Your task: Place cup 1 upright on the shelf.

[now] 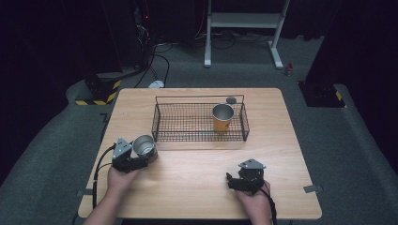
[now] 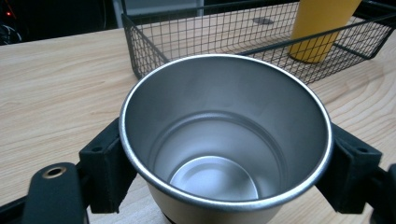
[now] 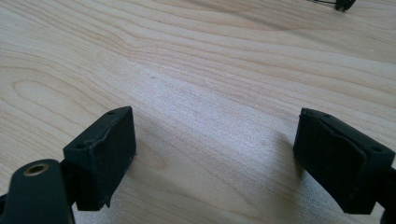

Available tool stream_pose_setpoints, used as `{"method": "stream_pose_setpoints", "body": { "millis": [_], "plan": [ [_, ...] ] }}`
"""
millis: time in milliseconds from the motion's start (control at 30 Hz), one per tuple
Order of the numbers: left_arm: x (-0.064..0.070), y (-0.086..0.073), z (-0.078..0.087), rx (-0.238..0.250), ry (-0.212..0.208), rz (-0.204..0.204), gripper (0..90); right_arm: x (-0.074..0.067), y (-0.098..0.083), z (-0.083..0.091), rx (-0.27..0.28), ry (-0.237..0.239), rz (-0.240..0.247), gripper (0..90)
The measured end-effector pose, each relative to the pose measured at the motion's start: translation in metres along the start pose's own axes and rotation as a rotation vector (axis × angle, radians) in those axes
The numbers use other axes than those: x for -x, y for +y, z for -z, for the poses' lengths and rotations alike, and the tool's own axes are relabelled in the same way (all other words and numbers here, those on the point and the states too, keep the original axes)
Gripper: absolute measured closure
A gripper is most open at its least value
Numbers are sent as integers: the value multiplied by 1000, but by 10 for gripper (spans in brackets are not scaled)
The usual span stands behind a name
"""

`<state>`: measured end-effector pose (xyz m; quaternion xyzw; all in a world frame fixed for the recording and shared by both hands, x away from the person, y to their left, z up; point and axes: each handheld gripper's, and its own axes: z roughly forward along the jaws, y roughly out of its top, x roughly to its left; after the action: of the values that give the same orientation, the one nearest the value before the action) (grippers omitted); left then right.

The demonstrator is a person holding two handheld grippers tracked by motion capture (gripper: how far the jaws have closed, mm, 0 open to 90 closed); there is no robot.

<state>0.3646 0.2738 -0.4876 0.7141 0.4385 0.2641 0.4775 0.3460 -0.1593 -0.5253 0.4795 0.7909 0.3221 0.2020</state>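
Left gripper (image 1: 136,159) clamped on steel cup (image 1: 144,146), pads squeezing both sides just under rim, cup upright near left front of table (image 1: 281,140), mouth open to camera (empty inside, bottom shiny). Grip low on wall probably so it lifts level. Right gripper (image 1: 231,179) parked on bare wood, jaws spread wide, nothing between them. Wire basket (image 1: 162,112) straight ahead of cup, yellow cup (image 1: 223,118) already standing in its right end. Basket's near wall is thing to clear; small grey disc (image 1: 231,100) behind it, well out of way.
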Motion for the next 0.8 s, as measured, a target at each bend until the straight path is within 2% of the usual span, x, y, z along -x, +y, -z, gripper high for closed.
{"method": "stream_pose_setpoints", "body": {
  "millis": [367,600,800],
  "plan": [
    [7,7,-1,-2,-3,-11,188,1,0,-1,2,1,4,130],
    [15,16,-4,-18,-1,-45,188,1,0,-1,2,1,4,130],
    [19,25,-3,-12,1,-26,188,1,0,-1,2,1,4,130]
  ]
}}
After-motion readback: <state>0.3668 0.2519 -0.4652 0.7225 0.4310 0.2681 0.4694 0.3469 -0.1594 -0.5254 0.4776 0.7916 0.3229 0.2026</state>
